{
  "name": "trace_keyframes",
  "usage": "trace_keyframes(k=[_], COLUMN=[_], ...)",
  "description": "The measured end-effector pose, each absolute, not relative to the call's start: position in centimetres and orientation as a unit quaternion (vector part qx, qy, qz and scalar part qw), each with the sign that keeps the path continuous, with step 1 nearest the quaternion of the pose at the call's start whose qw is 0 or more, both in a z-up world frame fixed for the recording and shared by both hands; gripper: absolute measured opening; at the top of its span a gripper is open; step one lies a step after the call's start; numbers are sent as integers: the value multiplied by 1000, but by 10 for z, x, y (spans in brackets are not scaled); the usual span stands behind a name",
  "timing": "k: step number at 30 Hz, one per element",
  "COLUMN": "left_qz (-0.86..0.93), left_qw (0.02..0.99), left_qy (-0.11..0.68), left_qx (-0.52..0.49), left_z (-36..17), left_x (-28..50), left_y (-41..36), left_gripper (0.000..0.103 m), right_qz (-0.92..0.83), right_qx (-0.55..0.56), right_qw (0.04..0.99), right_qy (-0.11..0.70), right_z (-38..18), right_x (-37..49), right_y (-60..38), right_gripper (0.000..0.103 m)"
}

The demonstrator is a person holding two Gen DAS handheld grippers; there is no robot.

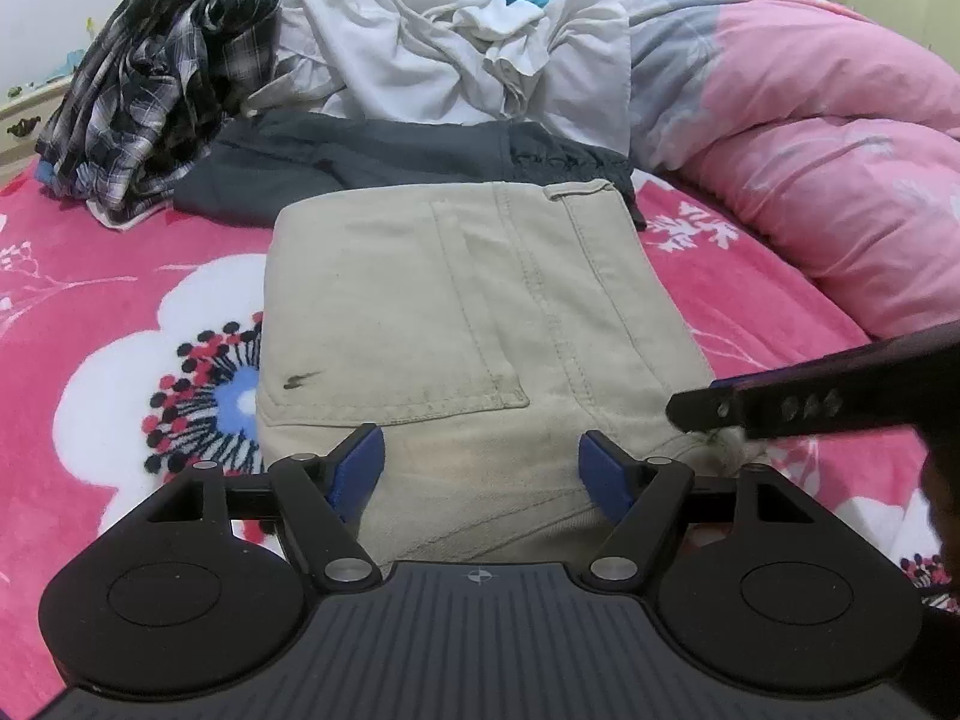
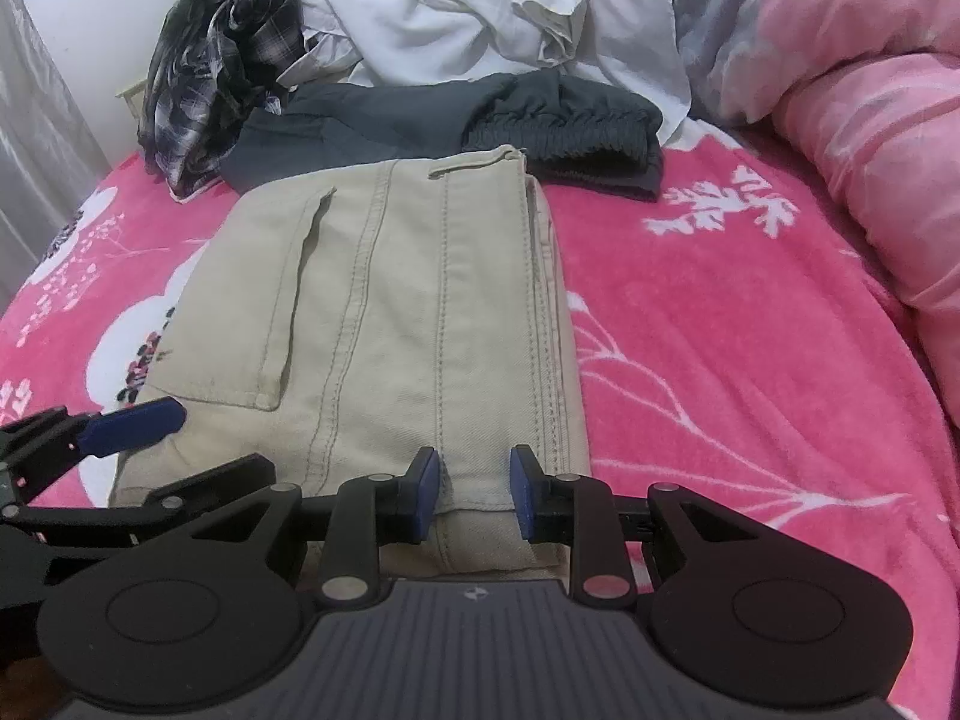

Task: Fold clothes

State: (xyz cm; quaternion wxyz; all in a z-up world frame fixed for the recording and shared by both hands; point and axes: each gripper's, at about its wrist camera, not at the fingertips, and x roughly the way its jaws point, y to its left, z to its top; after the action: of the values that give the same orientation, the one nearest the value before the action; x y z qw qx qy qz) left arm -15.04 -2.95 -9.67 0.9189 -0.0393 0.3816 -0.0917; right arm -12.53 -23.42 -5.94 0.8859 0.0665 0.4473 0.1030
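Khaki trousers [image 1: 456, 324] sit folded into a thick rectangle on the pink floral blanket [image 2: 750, 372], crumpled shirts behind. Left gripper [image 1: 482, 468] is spread wide over the near edge, right gripper [image 2: 471, 492] narrower, neither pinching anything. Twill looks heavyish and stiff, so grab the layered near edge.

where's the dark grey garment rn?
Dark grey garment lies on the pink bedspread, just behind the folded beige trousers, below the white pile, right of the plaid shirt.

Rt tongs [image 2: 474, 489] apart over folded khaki trousers [image 2: 390, 312].
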Motion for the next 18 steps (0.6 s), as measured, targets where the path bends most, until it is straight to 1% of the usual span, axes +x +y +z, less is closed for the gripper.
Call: trace_keyframes(k=[4,8,11,14,16,18], left_qz=[-92,-92,-95,-95,-97,-98], left_qw=[916,915,915,914,914,914], left_qy=[386,388,388,389,388,388], left_qx=[-53,-57,-60,-62,-64,-69], left_z=[-96,-96,-96,-96,-96,-96], left_x=[-149,-148,-148,-148,-147,-146], left_y=[-27,-27,-26,-26,-26,-25], left_gripper=[74,75,75,75,75,75], right_qz=[109,122,132,133,119,115], right_qx=[83,65,51,28,23,22], right_qw=[889,900,908,903,893,885], right_qy=[437,413,395,407,434,450], right_z=[-50,-35,-26,-45,-69,-90], right_x=[-121,-80,-50,-22,-3,8], right_y=[-241,-228,-217,-200,-199,-199], right_gripper=[28,29,28,27,21,20])
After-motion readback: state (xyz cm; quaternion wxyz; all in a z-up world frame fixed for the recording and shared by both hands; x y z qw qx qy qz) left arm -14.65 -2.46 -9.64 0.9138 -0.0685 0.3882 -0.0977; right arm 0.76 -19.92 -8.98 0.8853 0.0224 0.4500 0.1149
